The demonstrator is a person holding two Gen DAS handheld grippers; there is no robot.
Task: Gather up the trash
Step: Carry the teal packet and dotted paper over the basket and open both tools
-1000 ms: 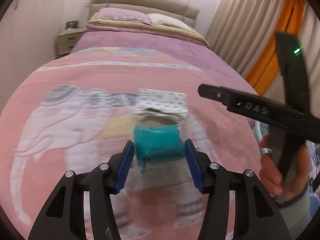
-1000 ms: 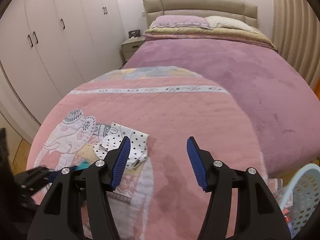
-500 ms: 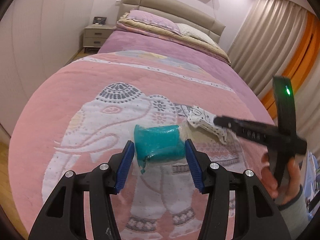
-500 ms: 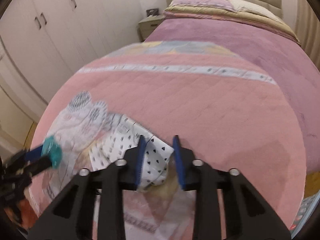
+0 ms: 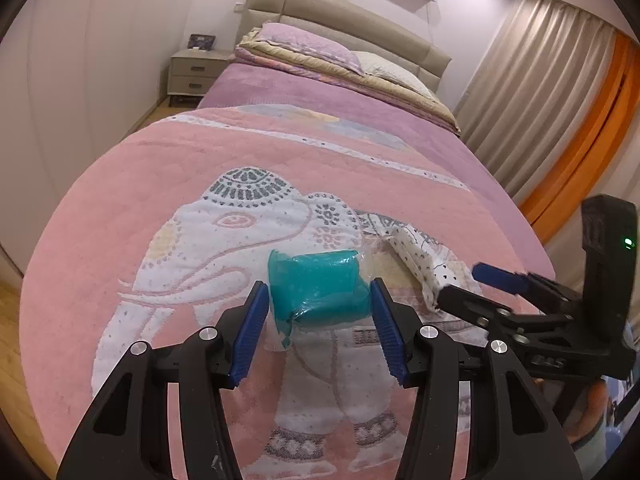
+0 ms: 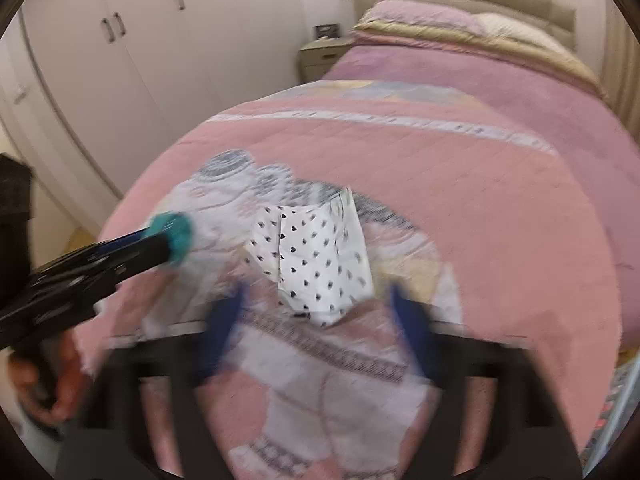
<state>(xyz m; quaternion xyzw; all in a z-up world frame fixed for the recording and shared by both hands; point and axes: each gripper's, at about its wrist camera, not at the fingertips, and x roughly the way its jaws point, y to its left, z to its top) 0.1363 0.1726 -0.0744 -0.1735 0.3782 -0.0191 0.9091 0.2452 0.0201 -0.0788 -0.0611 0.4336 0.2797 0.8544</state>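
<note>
Left claw: closed on a teal wad in clear plastic wrap, blue pads pressing both sides; wad held in the lower centre of the left wrist view, above the bedspread.
Same wad, right wrist view: teal lump at the tip of the left claw, centre left of the frame.
Right claw: blurred; blue pads spread wide, gripping nothing; sits at lower centre, the paper's lower end between the pads.
Patterned paper: white crumpled sheet with small black hearts, lying on the bedspread, centre of the right wrist view; centre right of the left wrist view, just beside the right claw's tips.
Bedspread: pink with white elephant motif, covering the near part of the bed.
Nightstand: beige, two drawers, upper left, beside the headboard.
</note>
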